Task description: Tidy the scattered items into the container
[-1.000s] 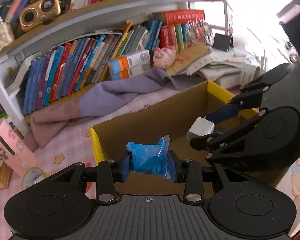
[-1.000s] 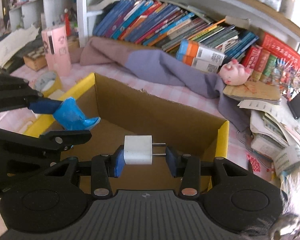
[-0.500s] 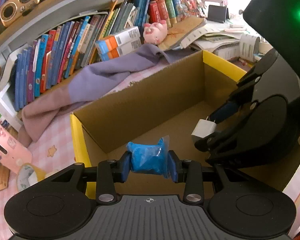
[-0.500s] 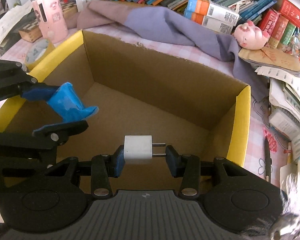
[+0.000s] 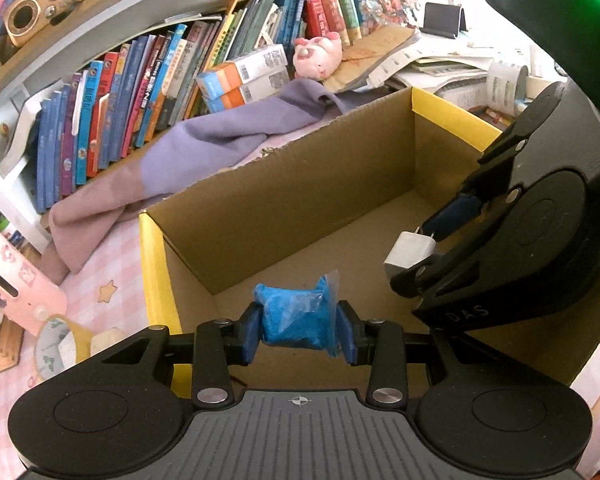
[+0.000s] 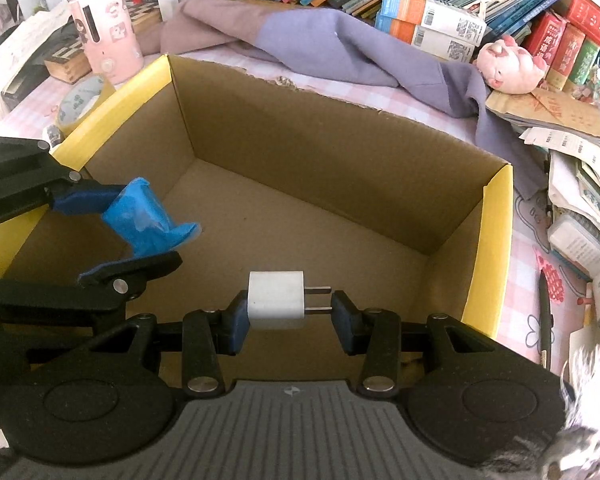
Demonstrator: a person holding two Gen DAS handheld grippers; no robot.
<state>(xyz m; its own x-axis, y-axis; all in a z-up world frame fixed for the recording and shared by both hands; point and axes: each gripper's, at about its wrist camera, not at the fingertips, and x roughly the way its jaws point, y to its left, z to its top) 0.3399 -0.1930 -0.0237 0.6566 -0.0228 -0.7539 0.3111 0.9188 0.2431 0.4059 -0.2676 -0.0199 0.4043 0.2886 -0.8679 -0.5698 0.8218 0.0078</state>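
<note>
An open cardboard box with yellow end flaps lies below both grippers, its brown floor bare. My left gripper hangs over the box's left end, shut on a blue plastic-wrapped packet. My right gripper hangs over the right part of the box, shut on a white plug adapter, pinched between its body and its two prongs. Both items are held clear of the box floor.
A purple cloth lies behind the box below a shelf of books. A pink plush pig, stacked papers, a pink container, a tape roll and a pen surround the box.
Both grippers have sunk and tipped downward over the box, so its floor now fills more of each view. Each keeps hold of its item.
</note>
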